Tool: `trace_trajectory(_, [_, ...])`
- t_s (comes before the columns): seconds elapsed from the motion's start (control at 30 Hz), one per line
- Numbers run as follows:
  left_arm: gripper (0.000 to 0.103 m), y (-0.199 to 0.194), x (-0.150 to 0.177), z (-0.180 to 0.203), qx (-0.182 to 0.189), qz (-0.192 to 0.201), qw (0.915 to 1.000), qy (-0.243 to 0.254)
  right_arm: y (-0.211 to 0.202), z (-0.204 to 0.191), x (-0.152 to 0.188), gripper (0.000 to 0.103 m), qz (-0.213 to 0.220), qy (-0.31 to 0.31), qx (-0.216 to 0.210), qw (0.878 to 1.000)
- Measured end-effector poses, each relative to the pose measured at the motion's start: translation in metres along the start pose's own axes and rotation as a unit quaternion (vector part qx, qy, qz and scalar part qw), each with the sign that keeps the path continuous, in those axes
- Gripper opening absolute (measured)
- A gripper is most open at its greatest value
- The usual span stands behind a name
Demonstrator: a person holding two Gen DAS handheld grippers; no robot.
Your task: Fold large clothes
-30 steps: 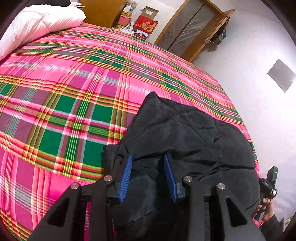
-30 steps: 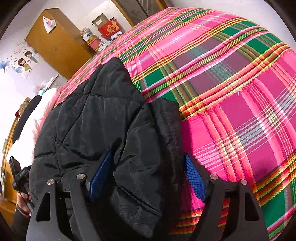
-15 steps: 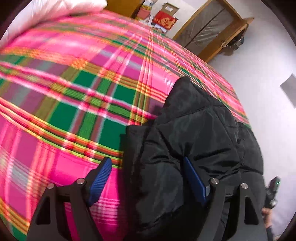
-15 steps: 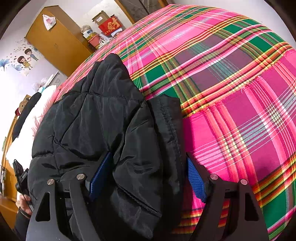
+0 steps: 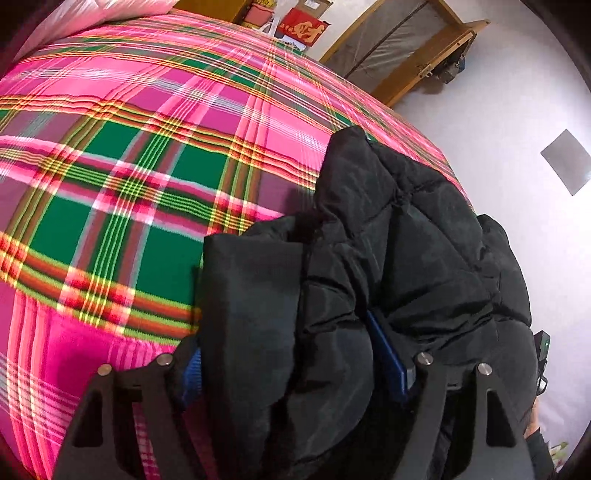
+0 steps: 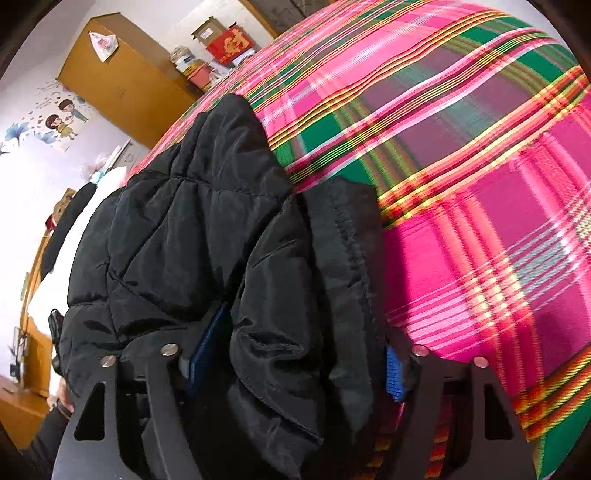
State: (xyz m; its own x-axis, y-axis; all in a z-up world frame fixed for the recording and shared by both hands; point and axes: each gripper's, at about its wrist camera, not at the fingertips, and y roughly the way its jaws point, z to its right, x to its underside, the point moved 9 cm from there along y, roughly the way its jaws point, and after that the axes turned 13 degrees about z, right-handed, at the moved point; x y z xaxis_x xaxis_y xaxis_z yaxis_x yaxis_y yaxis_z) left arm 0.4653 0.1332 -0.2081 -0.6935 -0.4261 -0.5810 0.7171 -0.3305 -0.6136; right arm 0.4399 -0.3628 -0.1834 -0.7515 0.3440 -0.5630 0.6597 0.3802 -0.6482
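A black quilted puffer jacket [image 5: 406, 236] lies bunched on a bed with a pink and green plaid cover [image 5: 129, 166]. My left gripper [image 5: 291, 365] is open wide, its blue pads on either side of a thick fold at the jacket's edge. The jacket also fills the left half of the right wrist view [image 6: 199, 229]. My right gripper [image 6: 295, 362] is open wide too, with a thick fold of the jacket's hem between its blue pads. The fabric hides part of the pads in both views.
The plaid cover [image 6: 480, 184] stretches away to the right in the right wrist view. A white pillow [image 5: 122, 7] lies at the head of the bed. A wooden wardrobe [image 6: 122, 81], boxes [image 6: 225, 40] and a wooden-framed door [image 5: 399, 48] stand past the bed.
My left gripper has opened from narrow to wide and moved down onto the jacket's edge, so a fold now sits between its pads. My right gripper has pushed further onto the hem.
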Motion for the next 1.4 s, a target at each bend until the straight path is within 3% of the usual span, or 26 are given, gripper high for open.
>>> trace_trajectory(0.1, [0.077,0.004,0.001,0.0,-0.004,-0.003,0.9999,0.016,0.005,-0.002,-0.001,0.065,-0.006,-0.002,-0.011,1.0])
trace_trajectory(0.13, [0.075,0.004,0.002,0.001,-0.005,-0.005,0.9998,0.02,0.005,-0.003,-0.001,0.059,-0.007,-0.006,-0.014,1.0])
trace_trajectory(0.23, [0.061,0.003,0.002,0.008,-0.011,-0.004,0.9992,0.039,0.005,-0.012,-0.003,0.043,-0.005,-0.023,-0.012,1.0])
trace_trajectory(0.37, [0.038,-0.006,-0.001,0.021,-0.042,-0.003,0.9962,0.077,-0.003,-0.019,-0.005,0.033,0.003,-0.031,0.01,0.999])
trace_trajectory(0.47, [0.031,-0.018,-0.007,0.028,-0.065,-0.001,0.9929,0.1,-0.016,-0.028,-0.011,0.027,0.017,-0.042,0.034,0.998])
trace_trajectory(0.93, [0.028,-0.084,-0.038,0.058,-0.065,0.033,0.9916,0.107,-0.074,-0.062,-0.022,0.023,0.031,-0.064,0.041,0.997])
trace_trajectory(1.17, [0.028,-0.119,-0.052,0.048,-0.069,0.047,0.9911,0.104,-0.08,-0.095,-0.023,0.023,0.034,-0.076,0.021,0.996])
trace_trajectory(1.4, [0.028,-0.158,-0.081,0.014,-0.088,0.068,0.9887,0.1,-0.062,-0.146,-0.013,0.023,0.028,-0.082,-0.004,0.996])
